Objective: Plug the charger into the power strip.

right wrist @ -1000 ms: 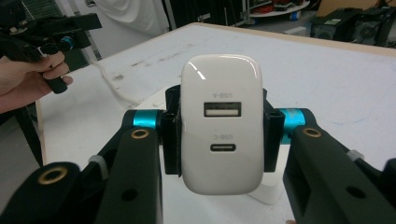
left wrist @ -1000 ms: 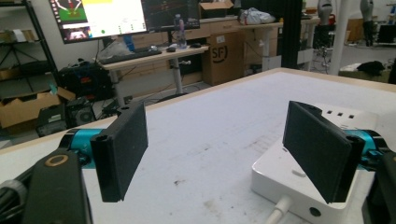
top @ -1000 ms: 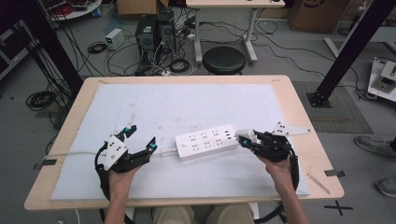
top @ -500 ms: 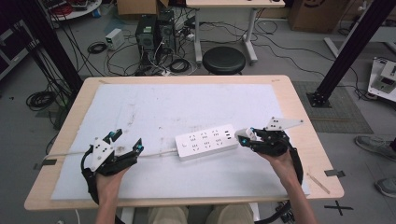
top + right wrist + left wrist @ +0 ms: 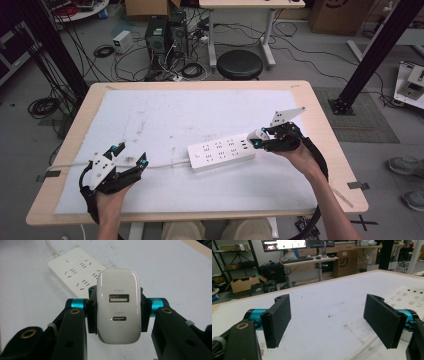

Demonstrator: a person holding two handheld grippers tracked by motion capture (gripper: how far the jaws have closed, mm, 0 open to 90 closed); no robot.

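A white power strip [image 5: 221, 151] lies on the white mat, its cord [image 5: 165, 164] running off to the left. My right gripper [image 5: 257, 139] is shut on a white USB charger [image 5: 118, 306], held just off the strip's right end [image 5: 75, 270]. The charger's USB-A and USB-C ports face the camera in the right gripper view. My left gripper [image 5: 130, 155] stands open near the front left of the mat, its jaws wide apart and empty, straddling the cord [image 5: 364, 346]. A corner of the strip [image 5: 407, 296] shows at the right of the left gripper view.
The white mat [image 5: 165, 115] covers most of the wooden table [image 5: 320, 120]. A black stool [image 5: 239, 63], computer towers and tangled cables sit on the floor behind the table. A black frame post [image 5: 367, 55] stands at the right.
My left gripper has drawn back to the left and towards the front edge, away from the strip. The right gripper with the charger has stayed almost still.
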